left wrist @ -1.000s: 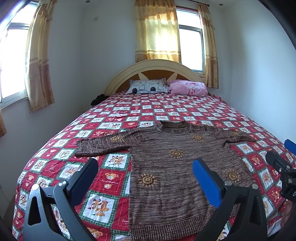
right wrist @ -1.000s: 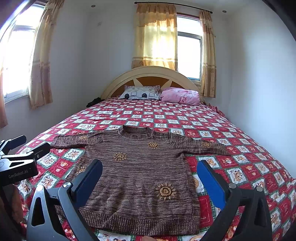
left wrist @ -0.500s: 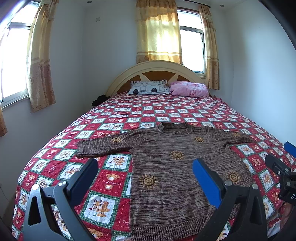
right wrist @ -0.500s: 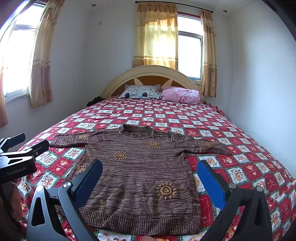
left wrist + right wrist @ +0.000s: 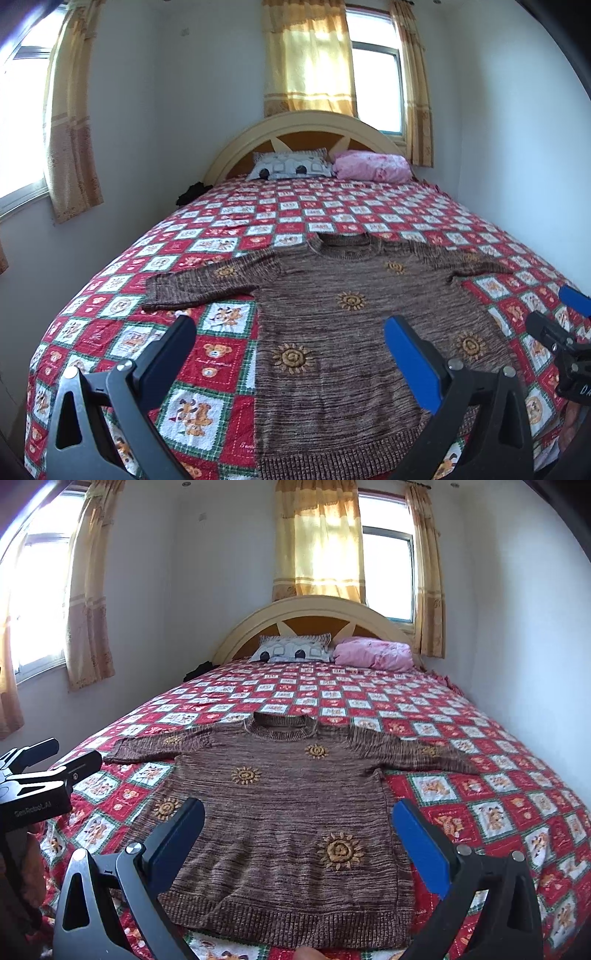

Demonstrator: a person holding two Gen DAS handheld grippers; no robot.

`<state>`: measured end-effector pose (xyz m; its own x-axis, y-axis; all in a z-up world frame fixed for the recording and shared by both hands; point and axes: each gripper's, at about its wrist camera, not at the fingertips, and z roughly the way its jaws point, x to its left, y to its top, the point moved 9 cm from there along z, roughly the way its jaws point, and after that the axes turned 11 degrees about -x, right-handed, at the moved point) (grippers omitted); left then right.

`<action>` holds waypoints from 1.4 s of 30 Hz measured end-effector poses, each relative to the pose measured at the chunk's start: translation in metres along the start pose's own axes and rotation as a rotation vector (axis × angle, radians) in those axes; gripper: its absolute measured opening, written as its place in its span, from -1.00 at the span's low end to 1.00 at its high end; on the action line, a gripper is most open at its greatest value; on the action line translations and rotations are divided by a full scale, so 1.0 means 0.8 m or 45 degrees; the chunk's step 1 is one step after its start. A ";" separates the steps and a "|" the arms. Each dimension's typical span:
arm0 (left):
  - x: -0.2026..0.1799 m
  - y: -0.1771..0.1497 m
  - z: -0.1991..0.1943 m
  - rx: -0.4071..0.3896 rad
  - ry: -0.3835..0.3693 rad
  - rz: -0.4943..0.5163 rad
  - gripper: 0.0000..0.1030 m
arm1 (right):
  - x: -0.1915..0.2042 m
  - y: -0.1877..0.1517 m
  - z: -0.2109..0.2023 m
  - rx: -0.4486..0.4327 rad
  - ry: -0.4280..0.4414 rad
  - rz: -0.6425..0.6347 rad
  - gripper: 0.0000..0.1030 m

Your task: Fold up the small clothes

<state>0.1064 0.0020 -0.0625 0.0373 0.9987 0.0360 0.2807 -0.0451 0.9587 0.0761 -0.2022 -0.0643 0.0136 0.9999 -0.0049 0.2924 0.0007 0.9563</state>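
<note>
I have both grippers hanging above the near edge of the bed (image 5: 229, 206), and neither one touches anything. The left gripper (image 5: 290, 347) has its two fingers spread wide apart with nothing between them; the right gripper (image 5: 299, 829) is spread just as wide and is just as empty.

The sweater (image 5: 291, 812) is what I am here to fold. It lies flat on the red and white checked quilt (image 5: 480, 812), front side up, brown knit with orange sun patterns. Its collar points toward the headboard (image 5: 314, 609) and its ribbed hem lies closest to me. Both sleeves stretch straight out to the sides. Through the left camera I see the body of the sweater (image 5: 354, 325) sitting toward the right, with one sleeve reaching out across the quilt (image 5: 207, 354).

At the far end of the bed, a patterned pillow (image 5: 293, 649) and a pink pillow (image 5: 375, 653) lie side by side against the headboard.
</note>
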 end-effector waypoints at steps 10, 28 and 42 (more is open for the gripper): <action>-0.021 0.007 0.064 0.039 -0.052 0.082 1.00 | -0.062 -0.016 0.071 0.141 -0.037 0.071 0.98; -0.069 -0.009 0.190 0.190 -0.108 0.154 1.00 | -0.232 -0.057 0.174 0.363 -0.207 0.249 0.98; -0.063 -0.024 0.252 0.240 -0.057 0.170 1.00 | -0.320 -0.060 0.243 0.398 -0.263 0.376 0.90</action>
<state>0.2928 -0.0528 -0.1397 0.1274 0.9815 0.1428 0.4443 -0.1852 0.8765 0.2446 -0.4610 -0.1658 0.3197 0.9329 0.1655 0.5210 -0.3190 0.7917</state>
